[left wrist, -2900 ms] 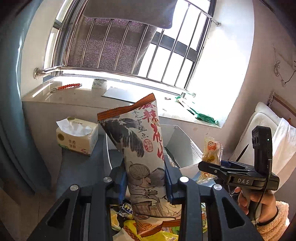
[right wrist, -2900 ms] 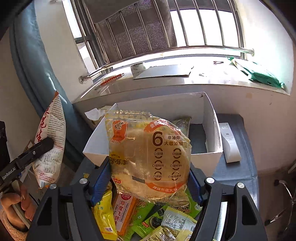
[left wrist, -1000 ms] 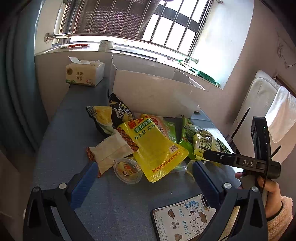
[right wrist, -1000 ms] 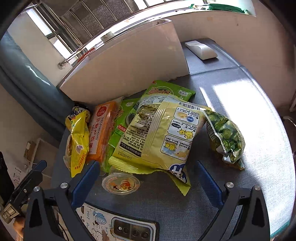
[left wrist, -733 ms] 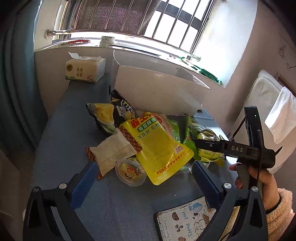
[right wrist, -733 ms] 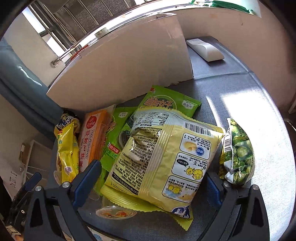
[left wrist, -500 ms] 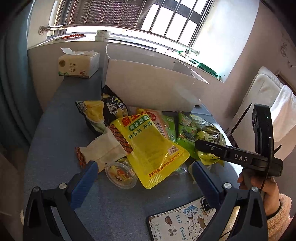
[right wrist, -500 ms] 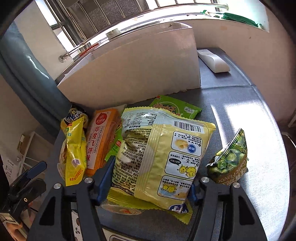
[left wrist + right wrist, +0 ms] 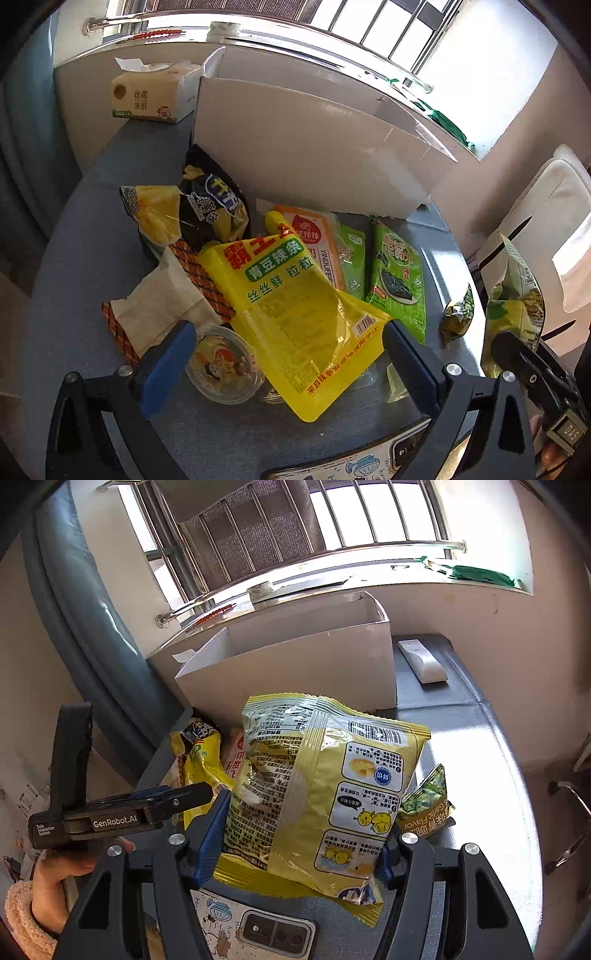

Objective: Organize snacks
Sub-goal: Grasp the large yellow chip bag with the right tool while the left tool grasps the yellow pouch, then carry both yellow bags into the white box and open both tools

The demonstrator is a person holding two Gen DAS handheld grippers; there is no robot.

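Left wrist view: your left gripper (image 9: 288, 354) stands wide open with nothing gripped, its blue pads astride the near end of the bright yellow plastic snack pouch (image 9: 295, 306) and a small clear round jelly cup (image 9: 221, 365). Taking the tall white cardboard box (image 9: 303, 155) as landmark, the snack pile lies against its near wall: a black-and-yellow chip bag (image 9: 214, 206) at its left corner, an orange flat packet (image 9: 314, 236) and a green seaweed packet (image 9: 399, 273) toward its right. Left of the pile the grey-blue tabletop (image 9: 81, 258) is bare as far as the tissue pack (image 9: 147, 96) beside the box's left end. A phone (image 9: 369, 465) lies at the near table edge.

Right wrist view: your right gripper (image 9: 299, 845) has just closed and now clamps a pale yellow crinkled chip bag (image 9: 325, 786) by its lower sides, raised off the table in front of the box's near wall. The box top is open. Right of the box lies a white remote (image 9: 421, 661), with bare tabletop nearer you; a small green pea packet (image 9: 424, 805) lies just right of the held bag.
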